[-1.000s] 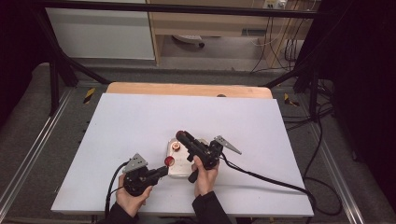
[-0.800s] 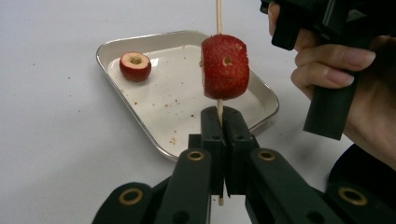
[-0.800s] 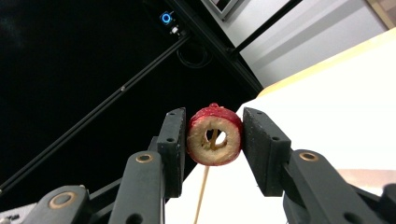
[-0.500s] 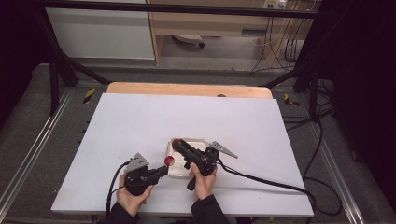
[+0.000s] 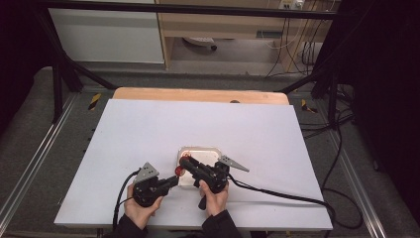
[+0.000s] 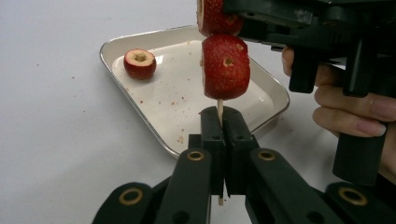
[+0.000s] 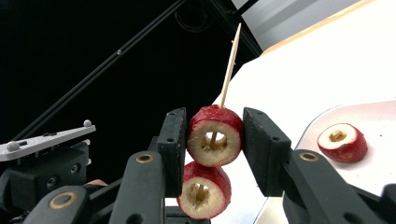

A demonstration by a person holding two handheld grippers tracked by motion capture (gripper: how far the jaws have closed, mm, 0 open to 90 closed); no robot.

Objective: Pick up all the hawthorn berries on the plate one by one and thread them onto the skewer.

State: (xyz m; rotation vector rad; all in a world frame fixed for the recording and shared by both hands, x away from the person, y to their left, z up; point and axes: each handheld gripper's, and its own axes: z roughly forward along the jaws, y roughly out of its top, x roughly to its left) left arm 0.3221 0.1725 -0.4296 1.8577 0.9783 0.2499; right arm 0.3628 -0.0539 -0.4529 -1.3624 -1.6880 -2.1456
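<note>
Skewer clamped in left gripper; right gripper pinches fruit ring.

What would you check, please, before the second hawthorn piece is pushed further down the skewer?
1. Left gripper shut on the skewer: ok.
2. Right gripper clamped on the upper hawthorn piece: ok.
3. Skewer passes through that piece's core hole: ok.
4. Lower hawthorn piece already threaded above the left jaws: ok.
5. Spare hawthorn piece waits in the tray: ok.
6. Skewer straight, not bending: cannot tell.
</note>
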